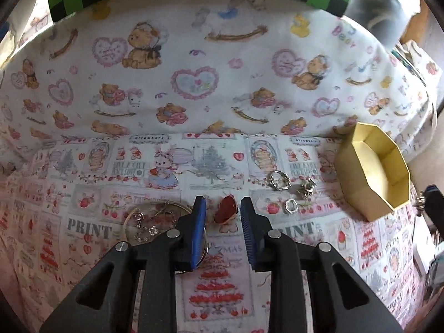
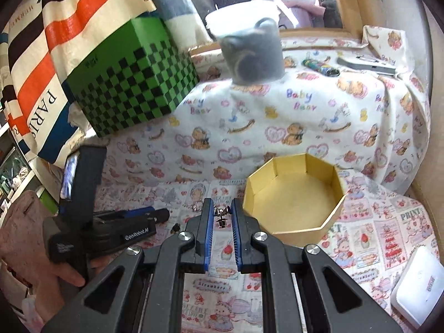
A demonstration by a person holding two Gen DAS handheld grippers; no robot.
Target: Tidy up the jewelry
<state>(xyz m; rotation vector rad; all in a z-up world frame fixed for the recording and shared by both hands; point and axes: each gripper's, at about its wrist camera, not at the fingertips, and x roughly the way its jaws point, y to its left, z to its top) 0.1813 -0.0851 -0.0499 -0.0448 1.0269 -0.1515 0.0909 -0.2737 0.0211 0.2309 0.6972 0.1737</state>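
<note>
A red-stoned ring [image 1: 225, 213] lies on the printed cloth between the blue pads of my left gripper [image 1: 223, 208]. The jaws stand a little apart from it, with a sliver of cloth showing on the ring's left side. My right gripper [image 2: 222, 208] is shut on a small silver piece of jewelry [image 2: 222, 215] and hangs just left of the open yellow octagonal box [image 2: 294, 202], which looks empty. The left wrist view has the box [image 1: 374, 172] at the right. Three silver pieces [image 1: 279, 180] [image 1: 305, 188] [image 1: 290, 206] lie loose on the cloth beside it.
A glass dish [image 1: 130, 216] holding a chain bracelet sits under my left finger. A green checkered box [image 2: 133, 83] and a grey cup [image 2: 252, 52] stand on the raised bear-print cloth behind. A white device [image 2: 419, 285] lies at the right. A hand [image 2: 69, 277] holds the left gripper.
</note>
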